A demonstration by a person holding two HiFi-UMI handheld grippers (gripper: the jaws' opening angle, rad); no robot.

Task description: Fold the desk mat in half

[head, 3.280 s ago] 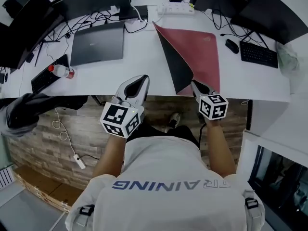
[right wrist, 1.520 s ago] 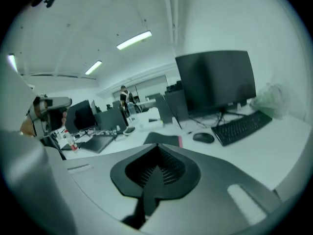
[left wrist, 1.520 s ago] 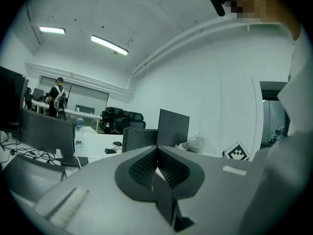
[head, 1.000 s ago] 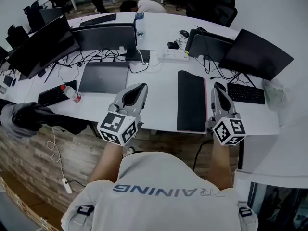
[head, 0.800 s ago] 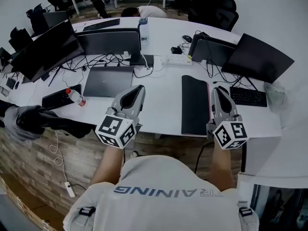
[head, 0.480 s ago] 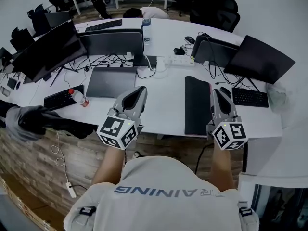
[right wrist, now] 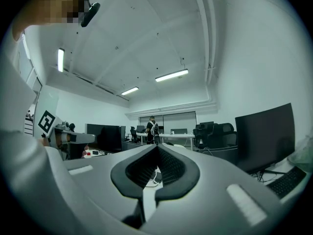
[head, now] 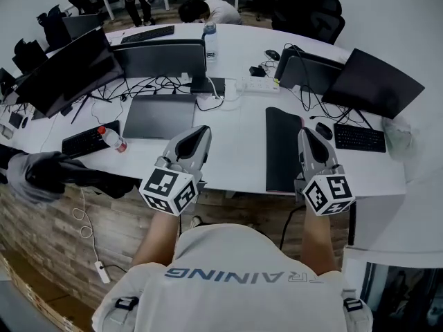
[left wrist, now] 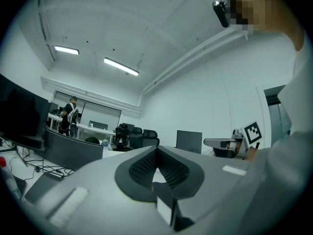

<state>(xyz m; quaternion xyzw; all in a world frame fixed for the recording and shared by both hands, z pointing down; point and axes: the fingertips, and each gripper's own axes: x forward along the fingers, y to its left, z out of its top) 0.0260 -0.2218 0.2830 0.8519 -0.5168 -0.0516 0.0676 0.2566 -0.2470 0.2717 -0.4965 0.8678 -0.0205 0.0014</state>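
Observation:
The desk mat (head: 282, 151) lies folded flat on the white desk (head: 235, 151), black side up, with a thin pink edge along its right side. My right gripper (head: 304, 134) hovers level just right of the mat's near end, shut with nothing between its jaws (right wrist: 157, 148). My left gripper (head: 200, 131) is level over the desk's near edge, well left of the mat, also shut and empty (left wrist: 156, 151). Neither gripper touches the mat.
A closed laptop (head: 160, 116) lies behind the left gripper. A red-capped bottle (head: 111, 138) and a keyboard (head: 86, 138) are further left. A mouse (head: 324, 131), another keyboard (head: 359, 138) and a power strip (head: 257, 85) lie near the mat. Monitors line the back.
Earlier my right gripper held the mat's near corner with the red face half turned over. Now the mat lies folded flat and black side up, and the right gripper is off it.

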